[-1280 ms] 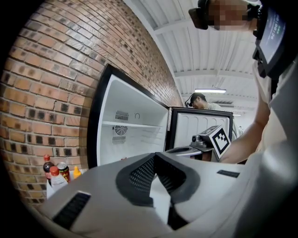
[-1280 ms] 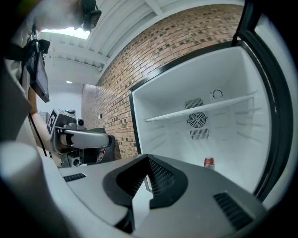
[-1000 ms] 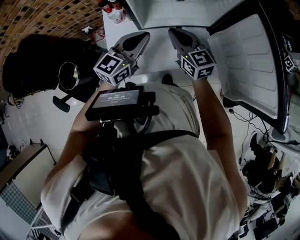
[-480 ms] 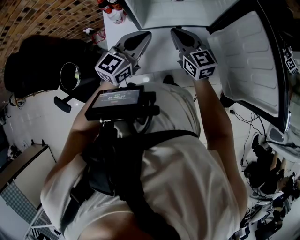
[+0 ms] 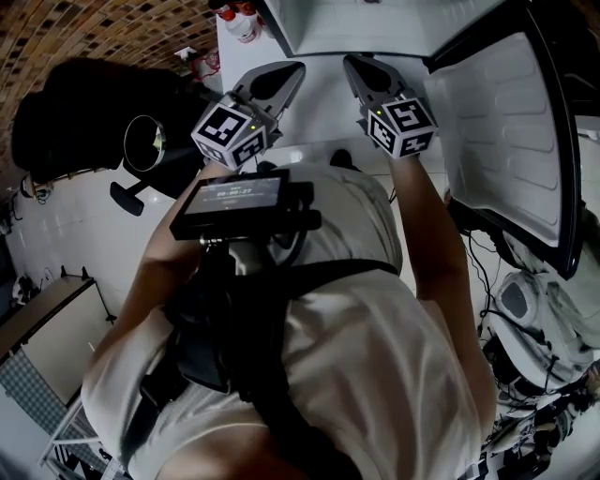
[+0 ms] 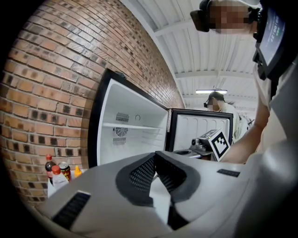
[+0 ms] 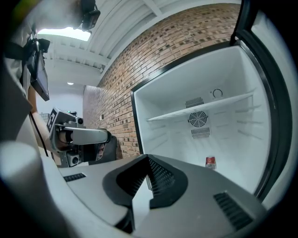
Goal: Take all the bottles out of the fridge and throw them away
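The fridge (image 7: 205,107) stands open, its white inside bare except for a small red-labelled container (image 7: 210,161) on the floor at the back. Both grippers are held up side by side before the person's chest, pointing at the fridge (image 5: 366,23). My left gripper (image 5: 289,73) is shut with nothing in it, as its own view shows (image 6: 156,155). My right gripper (image 5: 352,64) is also shut and empty (image 7: 148,160). Several bottles (image 6: 57,173) stand outside the fridge, on a white surface by the brick wall, also at the head view's top (image 5: 239,19).
The fridge door (image 5: 506,122) hangs open at the right, its inner shelves bare. A dark bulky object (image 5: 84,112) with a round part (image 5: 142,142) sits at the left by the brick wall. Another person (image 6: 219,109) stands behind the door. Cables and clutter (image 5: 534,403) lie at the lower right.
Both grippers have stayed shut and almost still, only edging slightly right. A pale shape has come into view at the head view's lower right.
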